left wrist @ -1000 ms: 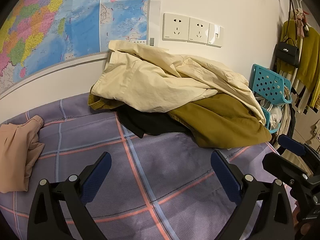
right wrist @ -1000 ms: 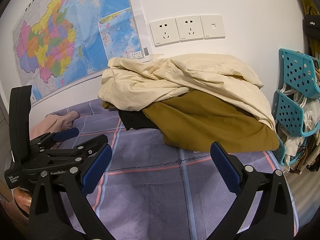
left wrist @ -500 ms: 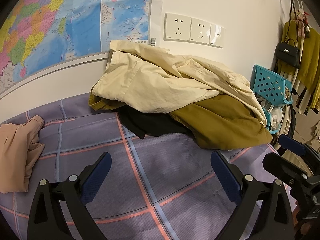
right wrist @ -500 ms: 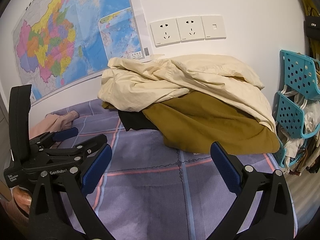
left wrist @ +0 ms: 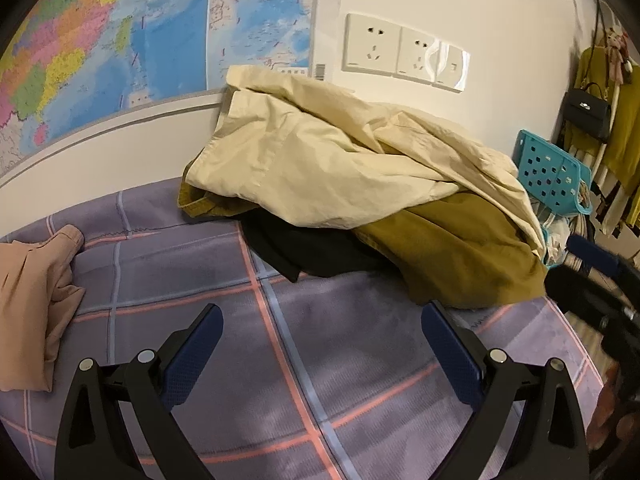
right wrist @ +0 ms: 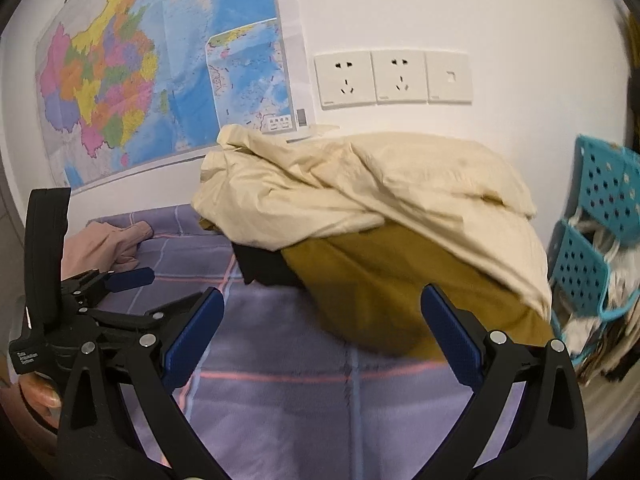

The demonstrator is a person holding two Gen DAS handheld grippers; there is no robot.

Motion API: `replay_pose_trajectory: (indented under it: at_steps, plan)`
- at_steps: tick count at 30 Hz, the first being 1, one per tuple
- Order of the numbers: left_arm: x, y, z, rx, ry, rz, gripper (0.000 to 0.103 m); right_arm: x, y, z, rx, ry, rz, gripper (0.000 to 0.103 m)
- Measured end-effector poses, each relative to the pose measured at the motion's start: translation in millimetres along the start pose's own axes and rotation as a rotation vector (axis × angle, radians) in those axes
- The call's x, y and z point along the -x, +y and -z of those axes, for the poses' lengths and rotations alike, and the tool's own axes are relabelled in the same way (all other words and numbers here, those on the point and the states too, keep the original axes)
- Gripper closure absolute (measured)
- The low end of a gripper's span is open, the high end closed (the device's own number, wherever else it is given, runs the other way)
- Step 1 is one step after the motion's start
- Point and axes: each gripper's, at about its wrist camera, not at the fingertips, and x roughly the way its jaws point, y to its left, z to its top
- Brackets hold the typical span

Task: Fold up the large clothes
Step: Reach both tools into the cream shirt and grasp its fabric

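A heap of clothes lies against the wall on the purple checked bed sheet (left wrist: pixel 304 344): a cream garment (left wrist: pixel 320 168) on top, an olive-brown one (left wrist: pixel 456 248) under it at the right, a black one (left wrist: pixel 296 248) at the front. My left gripper (left wrist: pixel 320 340) hangs open over bare sheet, short of the pile. The right gripper (right wrist: pixel 320 320) is open too, its right finger in front of the olive-brown garment (right wrist: pixel 380 280), with the cream garment (right wrist: pixel 360 192) above. Nothing is between either pair of fingers.
A folded pink garment (left wrist: pixel 28 292) lies at the left of the bed. Teal plastic baskets (right wrist: pixel 592 232) stuffed with cloth stand at the bed's right. Wall sockets (left wrist: pixel 400 56) and a map (left wrist: pixel 120 52) are behind the pile. A black bag (left wrist: pixel 588 112) and yellow clothes hang far right.
Both grippers have moved closer to the pile, the right one more and with some blur. Both stay open and the clothes have not moved.
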Motion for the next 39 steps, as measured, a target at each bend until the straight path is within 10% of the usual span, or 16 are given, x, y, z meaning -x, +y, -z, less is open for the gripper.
replay_pose_trajectory:
  at_steps: [22, 24, 26, 29, 33, 36, 39]
  plan:
    - [-79, 58, -43, 0.092, 0.080, -0.099, 0.007, -186, 24, -108, 0.477, 0.132, 0.054, 0.006]
    - [-83, 61, -42, 0.095, 0.085, -0.104, 0.007, -191, 27, -112, 0.511, 0.130, 0.020, 0.016]
    - [-85, 63, -42, 0.096, 0.086, -0.105, 0.007, -189, 26, -117, 0.522, 0.147, -0.020, 0.076]
    - [-87, 66, -41, 0.093, 0.083, -0.105, 0.007, -169, 20, -131, 0.515, 0.136, -0.052, 0.093]
    - [-87, 70, -43, 0.094, 0.065, -0.096, 0.007, -122, -11, -160, 0.350, 0.030, -0.114, 0.079]
    - [-90, 72, -45, 0.085, 0.061, -0.104, 0.007, -131, -1, -159, 0.414, 0.081, -0.106, 0.036]
    - [-92, 76, -46, 0.088, 0.056, -0.107, 0.007, -156, 21, -146, 0.510, 0.150, -0.091, 0.034]
